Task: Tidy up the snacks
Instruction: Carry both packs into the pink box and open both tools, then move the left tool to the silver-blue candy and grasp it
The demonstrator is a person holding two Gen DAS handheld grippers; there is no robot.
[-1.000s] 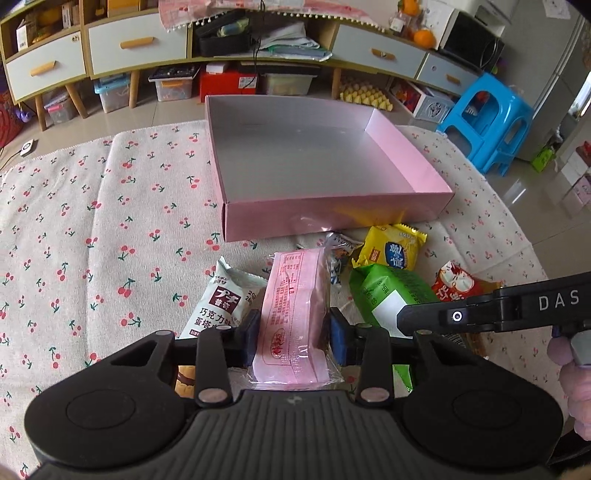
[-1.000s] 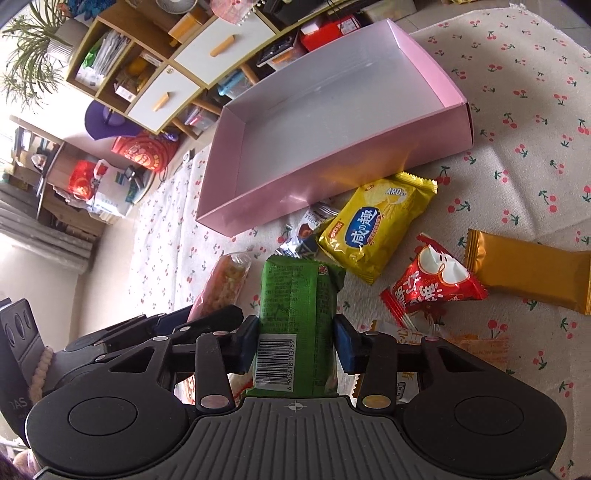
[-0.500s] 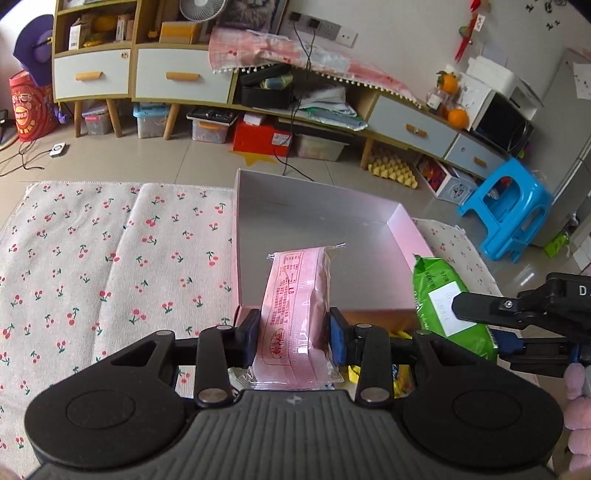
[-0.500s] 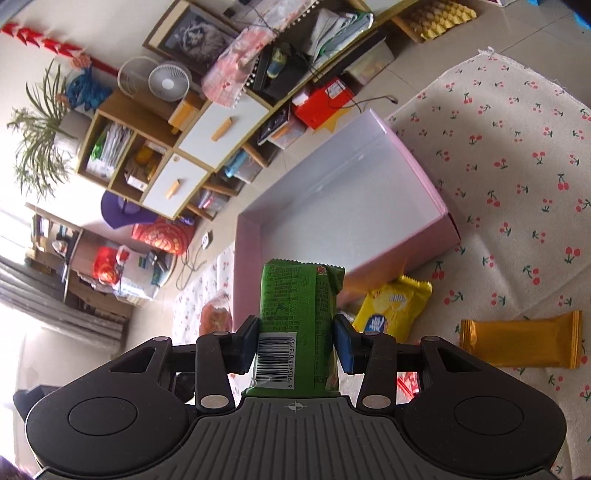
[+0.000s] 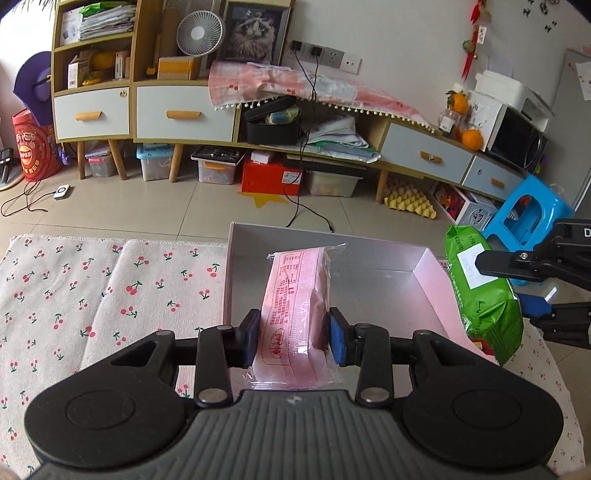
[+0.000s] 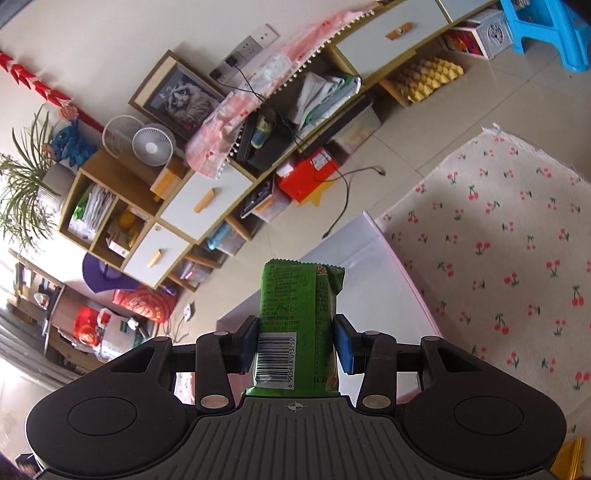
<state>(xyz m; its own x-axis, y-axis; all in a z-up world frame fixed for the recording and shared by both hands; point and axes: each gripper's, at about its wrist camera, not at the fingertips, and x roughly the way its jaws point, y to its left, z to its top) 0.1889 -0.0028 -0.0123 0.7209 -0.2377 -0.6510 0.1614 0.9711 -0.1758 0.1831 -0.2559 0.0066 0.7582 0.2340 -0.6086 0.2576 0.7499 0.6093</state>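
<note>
Two snack packets are in hand, one per tool. The left tool point(image 5: 293, 338) is clenched on a pink wrapped snack point(image 5: 297, 314), its pads pressing both sides of the packet, which sticks out forward above the near part of the pink box point(image 5: 432, 280). The right tool point(image 6: 295, 341) grips a green snack packet point(image 6: 299, 314) with a barcode facing the camera; in the left wrist view that same packet hangs at the right, over the box's right wall.

There is one box, open-topped, pink outside and grey inside, with nothing visible in the part of its floor that shows. It sits on a cherry-print cloth point(image 5: 74, 295) spread over the tabletop. One gold-wrapped snack point(image 6: 572, 458) peeks in at the bottom right corner of the right wrist view, lying on the cloth.

Beyond the cloth is tiled floor, then a long low cabinet point(image 5: 184, 114) with white drawers, one white desk fan point(image 5: 200, 33), a framed cat picture point(image 5: 255, 33), one blue plastic stool point(image 5: 532, 218) and a red box point(image 5: 271, 177) beneath the cabinet. Each held packet blocks part of the box interior behind it.
</note>
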